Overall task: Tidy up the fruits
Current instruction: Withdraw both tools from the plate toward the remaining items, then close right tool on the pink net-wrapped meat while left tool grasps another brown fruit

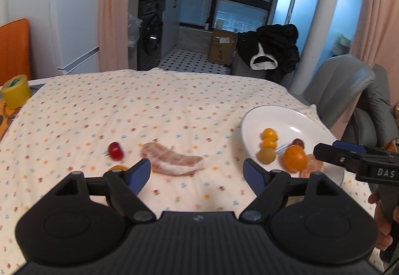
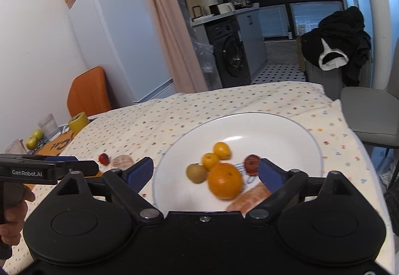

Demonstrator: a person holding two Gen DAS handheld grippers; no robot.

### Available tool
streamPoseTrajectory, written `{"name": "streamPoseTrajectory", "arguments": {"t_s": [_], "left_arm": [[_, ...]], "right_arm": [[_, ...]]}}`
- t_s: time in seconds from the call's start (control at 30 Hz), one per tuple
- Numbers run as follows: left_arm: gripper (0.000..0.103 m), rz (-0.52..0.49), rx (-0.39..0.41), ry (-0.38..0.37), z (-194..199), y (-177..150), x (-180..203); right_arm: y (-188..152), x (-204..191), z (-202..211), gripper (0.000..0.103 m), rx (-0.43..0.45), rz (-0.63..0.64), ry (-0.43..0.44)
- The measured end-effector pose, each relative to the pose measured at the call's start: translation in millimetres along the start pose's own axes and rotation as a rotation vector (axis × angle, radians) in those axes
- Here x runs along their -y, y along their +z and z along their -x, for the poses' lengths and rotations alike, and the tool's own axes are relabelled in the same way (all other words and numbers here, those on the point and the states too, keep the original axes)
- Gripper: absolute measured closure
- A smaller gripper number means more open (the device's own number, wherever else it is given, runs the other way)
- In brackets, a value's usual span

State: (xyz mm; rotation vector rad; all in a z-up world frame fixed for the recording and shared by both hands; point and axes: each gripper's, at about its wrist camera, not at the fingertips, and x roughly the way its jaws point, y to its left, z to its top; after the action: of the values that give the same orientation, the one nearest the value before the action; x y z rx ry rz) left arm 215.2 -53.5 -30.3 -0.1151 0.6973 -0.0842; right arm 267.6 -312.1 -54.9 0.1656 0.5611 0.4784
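Observation:
A white plate (image 1: 289,118) (image 2: 286,135) on the flowered tablecloth holds a large orange (image 2: 225,180) (image 1: 294,158), two small oranges (image 2: 216,154), a brownish round fruit (image 2: 196,172), a small red fruit (image 2: 251,164) and a peeled citrus segment (image 2: 249,199). On the cloth lie a pink pomelo segment (image 1: 172,160), a red fruit (image 1: 115,150) and a small orange piece (image 1: 117,167). My left gripper (image 1: 197,171) is open above the cloth, just short of the pomelo segment. My right gripper (image 2: 205,172) is open over the plate's near side, the large orange between its fingers untouched.
A yellow tape roll (image 1: 15,93) sits at the table's left edge, with a glass (image 2: 49,125) and green fruits (image 2: 35,139) beyond. A grey chair (image 1: 339,90) stands behind the plate. An orange chair (image 2: 87,90) and a fridge (image 2: 117,33) are to the left.

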Motion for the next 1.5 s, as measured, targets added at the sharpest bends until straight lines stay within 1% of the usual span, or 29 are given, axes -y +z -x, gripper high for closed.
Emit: {"name": "streamPoseTrajectory", "arguments": {"t_s": [0.33,0.67,1.0,1.13,1.4,1.5], "left_arm": [[0.022,0.041,-0.006,0.044,10.1,-9.3,-32.0],[0.022,0.084,-0.001,0.072,18.7,-17.5,-59.3],[0.022,0.138,0.005,0.117,29.2,-27.9,-90.7],[0.022,0.154,0.019,0.137,33.1,-30.8,-101.6],[0.025,0.182,0.027,0.165,38.3,-35.8,-118.8],[0.028,0.184,0.029,0.169,38.1,-36.6,-122.7]], "right_arm": [[0.2,-27.6,-10.8,0.01,-0.022,0.045,0.059],[3.3,-54.6,-21.9,0.01,-0.038,0.089,0.11],[3.3,-80.8,-36.0,0.011,-0.063,0.13,0.146],[2.4,-90.1,-41.5,0.011,-0.073,0.145,0.159],[-0.1,-107.4,-56.5,0.011,-0.097,0.173,0.183],[-0.8,-112.3,-63.8,0.011,-0.109,0.184,0.184]]}}
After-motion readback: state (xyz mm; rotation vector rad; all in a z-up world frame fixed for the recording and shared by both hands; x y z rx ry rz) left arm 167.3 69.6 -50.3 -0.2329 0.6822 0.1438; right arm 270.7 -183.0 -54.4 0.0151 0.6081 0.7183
